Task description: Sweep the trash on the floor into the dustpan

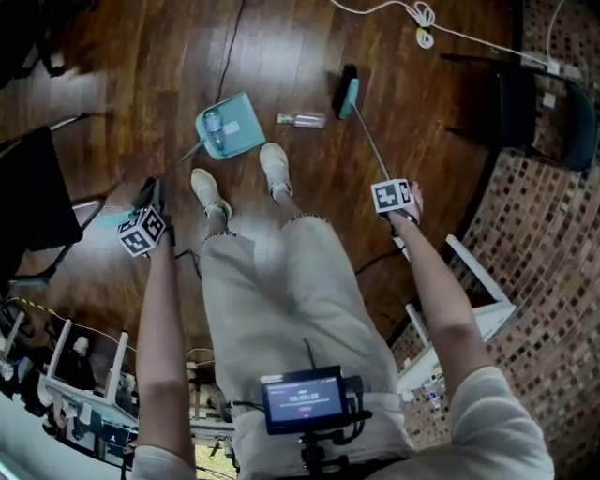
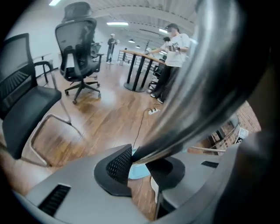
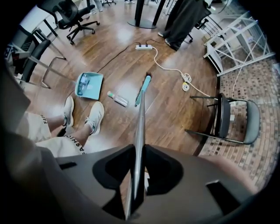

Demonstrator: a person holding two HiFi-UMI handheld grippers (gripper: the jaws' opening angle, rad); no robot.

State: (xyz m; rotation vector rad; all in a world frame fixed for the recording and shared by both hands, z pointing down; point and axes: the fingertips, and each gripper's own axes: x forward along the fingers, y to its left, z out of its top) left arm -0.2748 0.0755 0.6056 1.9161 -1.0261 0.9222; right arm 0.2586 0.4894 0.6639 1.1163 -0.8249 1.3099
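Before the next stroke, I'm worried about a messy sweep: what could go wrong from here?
The clear plastic bottle lies between the teal broom head and the teal plastic dustpan. Being round, it may roll past the pan. The white cable behind the broom could snag on a backswing.

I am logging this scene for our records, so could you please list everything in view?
Dustpan: one, teal, floor ahead of the shoes, something clear inside.
Bottle: one, clear, floor between dustpan and broom head.
Broom: one, teal head, silver handle, right of bottle.
Cable: one, white, floor beyond broom.
Folding chair: one, black, far right.
Office chair: one, black, far across room.
Rack: one, white, near right.
Shoes: two, white, behind dustpan.
Left gripper: one, grey, shut on dustpan handle.
Right gripper: one, grey, shut on broom handle.
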